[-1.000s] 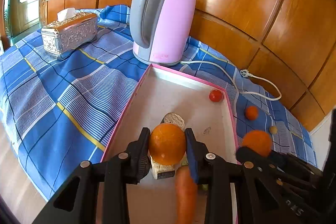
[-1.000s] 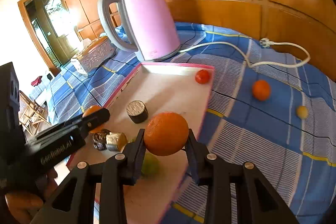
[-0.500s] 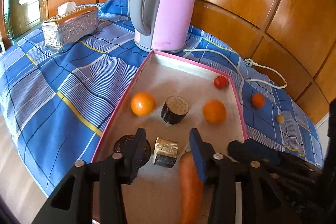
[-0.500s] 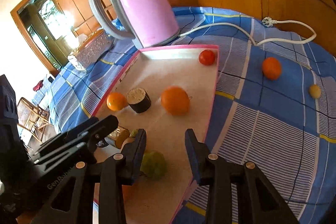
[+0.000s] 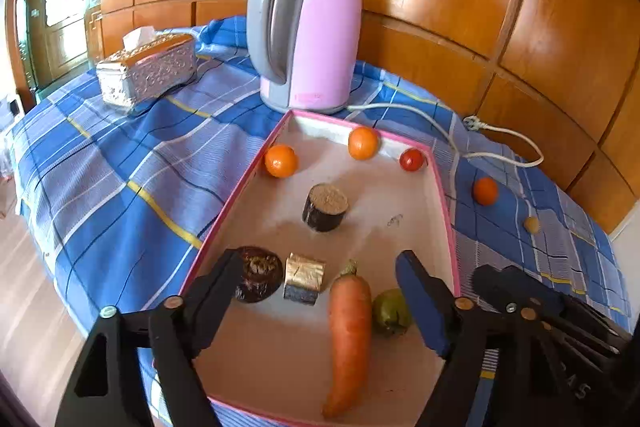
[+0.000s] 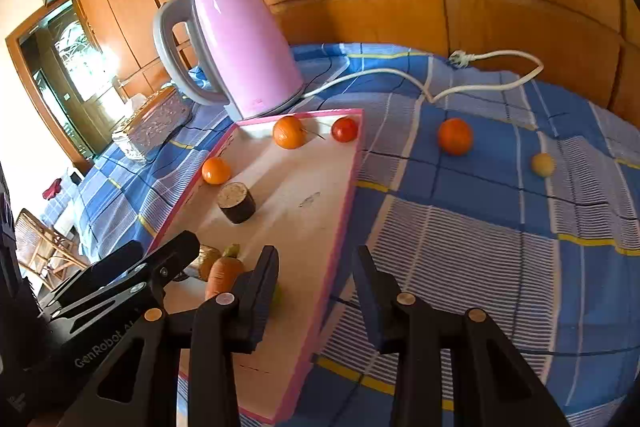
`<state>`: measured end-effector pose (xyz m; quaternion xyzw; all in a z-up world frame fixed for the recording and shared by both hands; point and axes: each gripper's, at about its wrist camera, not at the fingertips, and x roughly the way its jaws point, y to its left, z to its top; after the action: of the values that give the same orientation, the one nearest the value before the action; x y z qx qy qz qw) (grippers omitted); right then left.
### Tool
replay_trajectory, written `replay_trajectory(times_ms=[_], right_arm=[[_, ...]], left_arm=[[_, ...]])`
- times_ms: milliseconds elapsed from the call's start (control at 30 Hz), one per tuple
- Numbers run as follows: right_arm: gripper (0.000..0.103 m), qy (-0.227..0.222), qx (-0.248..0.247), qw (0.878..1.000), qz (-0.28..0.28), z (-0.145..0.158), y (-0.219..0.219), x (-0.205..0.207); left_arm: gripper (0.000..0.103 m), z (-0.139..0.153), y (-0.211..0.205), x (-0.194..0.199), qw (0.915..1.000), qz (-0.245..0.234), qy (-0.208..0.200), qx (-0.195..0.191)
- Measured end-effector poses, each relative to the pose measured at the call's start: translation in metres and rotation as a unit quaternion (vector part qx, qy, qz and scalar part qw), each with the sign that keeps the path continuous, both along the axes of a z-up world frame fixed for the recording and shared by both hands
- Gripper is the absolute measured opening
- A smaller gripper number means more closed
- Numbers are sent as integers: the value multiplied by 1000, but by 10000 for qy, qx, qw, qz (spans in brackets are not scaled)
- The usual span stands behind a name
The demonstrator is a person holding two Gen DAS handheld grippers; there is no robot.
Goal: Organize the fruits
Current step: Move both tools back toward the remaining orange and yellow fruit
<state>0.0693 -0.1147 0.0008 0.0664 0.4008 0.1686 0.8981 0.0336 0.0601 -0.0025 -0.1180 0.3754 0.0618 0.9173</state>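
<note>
A pink-rimmed tray (image 5: pixel 248 183) (image 6: pixel 344 195) lies on the blue checked cloth. At its far end lie two oranges (image 5: pixel 281 161) (image 5: pixel 363 143) and a red tomato (image 5: pixel 411 159) (image 6: pixel 344 129). Near its front lie a carrot (image 5: pixel 349 323) (image 6: pixel 224 273) and a green fruit (image 5: pixel 390 313). On the cloth right of the tray lie another orange (image 5: pixel 485 191) (image 6: pixel 455 136) and a small yellow fruit (image 5: pixel 531 224) (image 6: pixel 543 164). My left gripper (image 5: pixel 320 283) is open and empty over the tray's front. My right gripper (image 6: pixel 316 275) is open and empty over the tray's right rim.
A pink kettle (image 5: pixel 304 27) (image 6: pixel 236 47) stands behind the tray, its white cord (image 5: pixel 472 143) trailing right. A silver tissue box (image 5: pixel 146 73) sits at the far left. A dark cylinder (image 5: pixel 325 207), a gold-wrapped piece (image 5: pixel 304 277) and a dark round item (image 5: pixel 258 279) lie in the tray. Wood panelling backs the table.
Both grippers have let go of their oranges, which have rolled to the tray's far end. Both grippers have opened wider and drawn back.
</note>
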Motion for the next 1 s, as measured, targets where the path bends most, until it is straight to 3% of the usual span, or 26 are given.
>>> replay_trajectory(times_ms=[167, 500, 1000], right_arm=[[39, -83, -64, 9999, -134, 1, -9, -5], [39, -260, -183, 9988, -380, 6, -24, -15], [39, -311, -272, 9962, -761, 0, -54, -22]], left_arm=[[91, 3, -5, -5, 10000, -29, -32, -56], [103, 20, -25, -16, 9984, -81, -364, 426], [103, 25, -52, -28, 9942, -324, -652, 794]])
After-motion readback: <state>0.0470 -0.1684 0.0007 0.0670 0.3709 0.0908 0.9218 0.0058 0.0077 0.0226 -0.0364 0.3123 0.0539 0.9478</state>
